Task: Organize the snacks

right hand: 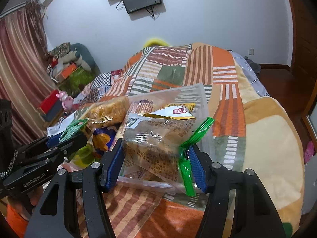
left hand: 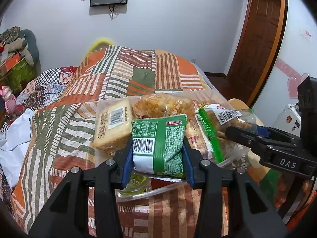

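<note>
On a bed spread with a soft patchwork blanket of orange, green and rust stripes sits a clear plastic bin, thin-walled and rectangular, heaped with wrapped snacks. Above its near edge the left gripper has its ribbed blue pads clamped on a green snack packet, a crinkled foil pouch with a barcode and dense white print, pinched at both sides so it bulges slightly. Just beside it the right gripper has its jaws moderately apart and closed on a transparent cookie bag, glossy film with brown print and a creased green sealed edge, through which pale baked pieces show. Behind them in the bin lie a blocky tan cake pack with a white barcode label and a wrinkled golden wrapper. At the bin's near left corner stands a small yellow-green translucent cup.
</note>
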Demonstrator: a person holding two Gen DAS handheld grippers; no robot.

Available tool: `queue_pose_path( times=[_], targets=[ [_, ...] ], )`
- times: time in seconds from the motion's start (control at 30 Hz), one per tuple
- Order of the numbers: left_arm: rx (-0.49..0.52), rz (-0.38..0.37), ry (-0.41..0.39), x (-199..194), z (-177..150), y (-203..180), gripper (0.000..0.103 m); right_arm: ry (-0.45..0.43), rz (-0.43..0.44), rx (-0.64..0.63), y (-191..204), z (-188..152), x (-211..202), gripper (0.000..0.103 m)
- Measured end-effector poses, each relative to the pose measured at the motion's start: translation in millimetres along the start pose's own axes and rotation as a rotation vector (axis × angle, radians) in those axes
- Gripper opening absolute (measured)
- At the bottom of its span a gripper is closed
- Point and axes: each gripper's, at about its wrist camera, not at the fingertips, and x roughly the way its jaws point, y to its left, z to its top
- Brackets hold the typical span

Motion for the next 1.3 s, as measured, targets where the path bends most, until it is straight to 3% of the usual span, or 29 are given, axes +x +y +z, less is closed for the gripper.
queue_pose_path(
  times=[0.07,0.2,0.37,0.53,0.9,1.03,1.3],
  targets=[
    [-0.002,0.01,0.004,2.6,-0.9,-0.3,0.045,0.002,0.0,0.001,-1.5,0.8,-0.8,0.059],
    [-0.033,0.035,0.033,8.3,-1.5,3.9,0.075,0.028,-0.008,0.03,-5.5,1.1,-3.6,0.061],
    [-0.091,0.01,0.039,0.0,-3.8,12.7,0.076,0.03,-0.039,0.015,-4.3,-1.4,-14.1,0.07],
    [-0.079,0.007,0.004,-24.6,-3.2,11.7,0.076,-0.007,-0.086,-0.022,1.1,-3.4,-34.8,0.077],
    [-0.042,0.003,-0.185,-133.8,2.5,-2.8,0.076,-0.167,-0.069,-0.077,32.3,1.8,-119.2,0.078],
    [-0.029,0.001,-0.258,-176.0,-0.3,-8.3,0.077,-0.261,-0.053,-0.1,51.3,-1.9,-155.9,0.085],
    [-0.001,0.042,-0.369,-232.5,-14.8,-19.3,0.097,-0.375,-0.053,-0.133,75.5,-15.5,-188.9,0.1]
  ],
)
